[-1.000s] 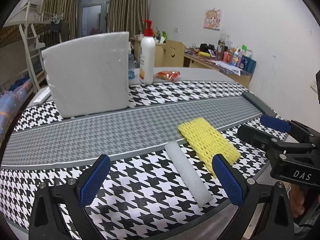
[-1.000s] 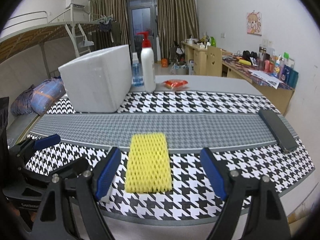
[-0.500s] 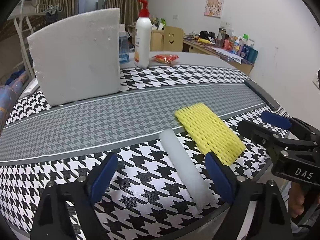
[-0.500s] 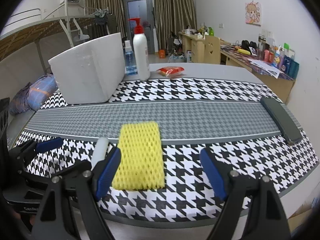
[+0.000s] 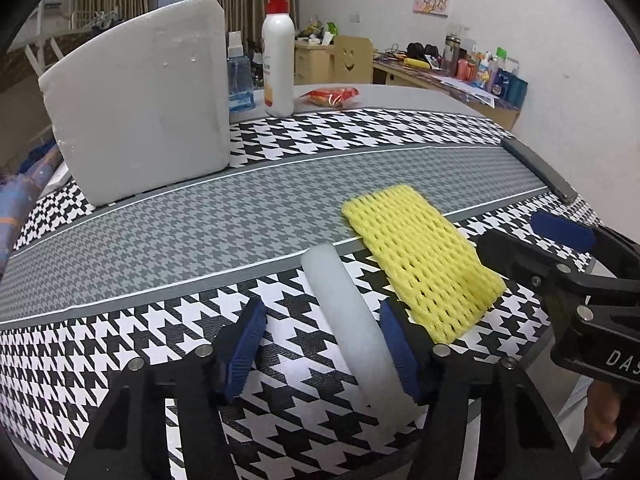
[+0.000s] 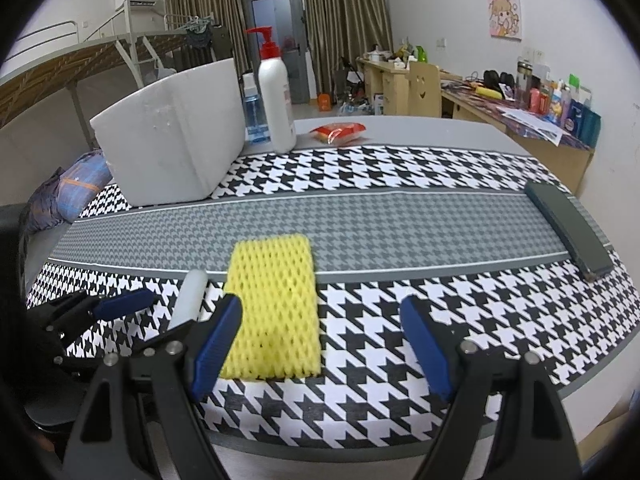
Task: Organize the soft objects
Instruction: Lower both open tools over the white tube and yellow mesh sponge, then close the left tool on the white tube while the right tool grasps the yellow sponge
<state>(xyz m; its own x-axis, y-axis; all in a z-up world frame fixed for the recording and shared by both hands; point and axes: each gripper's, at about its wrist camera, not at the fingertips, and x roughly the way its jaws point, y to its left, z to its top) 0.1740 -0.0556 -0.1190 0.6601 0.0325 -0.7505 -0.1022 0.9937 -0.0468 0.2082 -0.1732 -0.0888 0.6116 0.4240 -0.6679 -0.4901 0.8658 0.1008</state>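
Observation:
A white foam rod point(image 5: 352, 320) lies on the houndstooth table runner point(image 5: 200, 240), and a yellow foam net sleeve point(image 5: 420, 264) lies flat just right of it. My left gripper point(image 5: 322, 346) straddles the rod with its jaws closing. The right pad sits against the rod's side, while the left pad is still a gap away. My right gripper point(image 6: 320, 344) is open over the near end of the yellow sleeve point(image 6: 276, 292), which lies close to its left finger point(image 6: 216, 344). In the right wrist view the rod point(image 6: 192, 296) shows at the left.
A white foam box point(image 5: 140, 96) stands at the back left. Beside it are a pump bottle point(image 5: 278, 64), a blue bottle point(image 5: 240, 80) and a red snack packet point(image 5: 332, 96). A dark flat case point(image 6: 568, 228) lies at the right end. The table's front edge is just below both grippers.
My left gripper has come forward and down over the white rod and its jaws have narrowed around it. My right gripper sank a little toward the yellow sleeve, its opening unchanged.

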